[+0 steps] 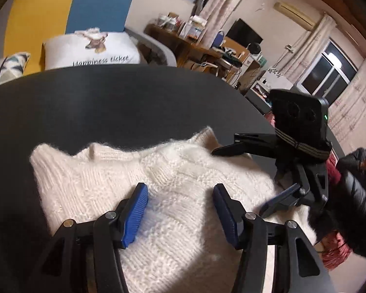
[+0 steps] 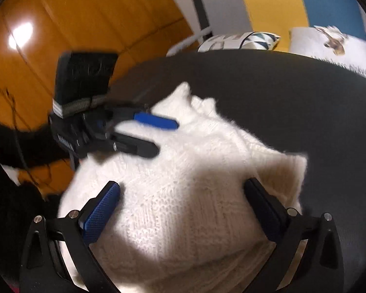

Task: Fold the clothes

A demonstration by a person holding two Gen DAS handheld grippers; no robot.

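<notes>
A white chunky-knit sweater [image 1: 173, 175] lies bunched in a rough fold on the black table [image 1: 109, 107]. My left gripper [image 1: 180, 190] hovers just above the sweater's middle, open, with nothing between its blue pads. My right gripper [image 1: 239, 182] reaches in from the right over the sweater's far edge, open as well. In the right wrist view the sweater [image 2: 195, 183] fills the centre, and my right gripper [image 2: 183, 185] is spread wide over it. My left gripper [image 2: 166, 138] shows there at the sweater's left side, jaws apart.
The black table [image 2: 292, 92] has bare room beyond the sweater. Two pillows [image 1: 92, 48] sit behind its far edge. A cluttered wooden desk [image 1: 202, 46] stands at the back. A wooden floor [image 2: 73, 19] is on the left. A person's dark sleeve [image 1: 353, 207] is at the right.
</notes>
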